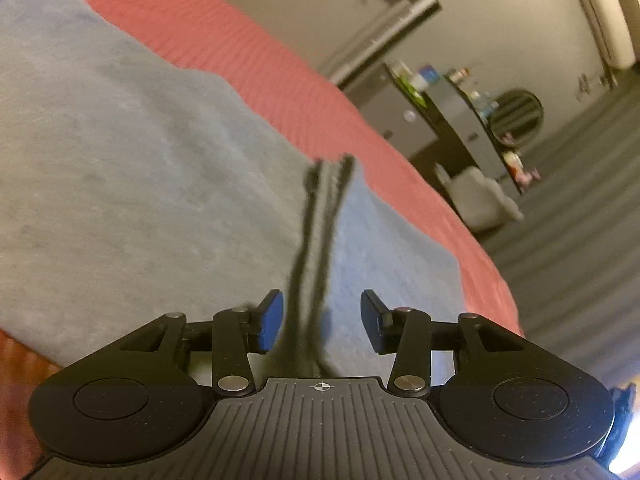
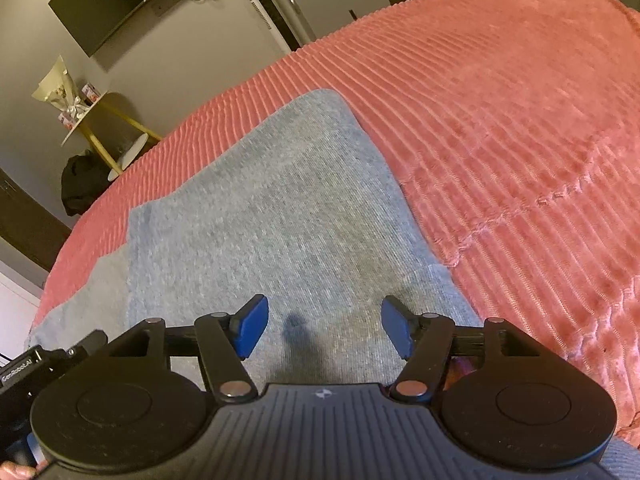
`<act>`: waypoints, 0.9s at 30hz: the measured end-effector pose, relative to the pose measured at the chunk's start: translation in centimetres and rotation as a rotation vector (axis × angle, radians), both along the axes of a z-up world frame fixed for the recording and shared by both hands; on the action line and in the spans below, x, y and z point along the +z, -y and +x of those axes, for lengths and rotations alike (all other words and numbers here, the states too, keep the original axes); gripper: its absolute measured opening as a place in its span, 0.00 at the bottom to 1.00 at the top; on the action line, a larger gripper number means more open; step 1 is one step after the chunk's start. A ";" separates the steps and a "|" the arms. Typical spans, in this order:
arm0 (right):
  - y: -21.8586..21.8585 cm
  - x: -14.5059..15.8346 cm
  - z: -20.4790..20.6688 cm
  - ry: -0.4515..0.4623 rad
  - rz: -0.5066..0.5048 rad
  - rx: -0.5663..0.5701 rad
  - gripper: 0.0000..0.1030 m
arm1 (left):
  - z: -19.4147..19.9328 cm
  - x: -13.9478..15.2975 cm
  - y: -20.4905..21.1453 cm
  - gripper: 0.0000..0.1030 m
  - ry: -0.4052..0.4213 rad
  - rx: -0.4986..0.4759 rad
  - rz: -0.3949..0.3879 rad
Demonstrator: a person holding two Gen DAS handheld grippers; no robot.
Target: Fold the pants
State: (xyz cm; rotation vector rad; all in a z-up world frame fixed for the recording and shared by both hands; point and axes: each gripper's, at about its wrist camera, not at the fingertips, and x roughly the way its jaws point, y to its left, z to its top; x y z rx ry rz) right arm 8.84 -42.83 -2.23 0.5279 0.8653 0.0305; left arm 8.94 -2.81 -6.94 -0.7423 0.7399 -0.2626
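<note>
My left claw and right claw stood apart, gripping nothing, over the pants on the bed.

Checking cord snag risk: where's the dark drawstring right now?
In the left wrist view the drawstring lies on the grey pants, running from between the open jaws toward the pants' edge by the pink bedspread.
</note>
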 end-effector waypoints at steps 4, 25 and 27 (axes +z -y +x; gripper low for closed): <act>0.1 -0.1 -0.2 0.002 0.029 0.004 0.65 | 1.3 -0.6 0.7 0.50 -0.015 -0.031 -0.014; -1.4 -0.1 0.3 0.048 0.023 0.030 0.54 | 5.5 -2.0 2.4 0.16 -0.016 -0.124 0.035; -1.6 -0.2 0.4 0.051 0.012 0.018 0.45 | 5.4 -1.5 2.4 0.16 -0.011 -0.131 0.046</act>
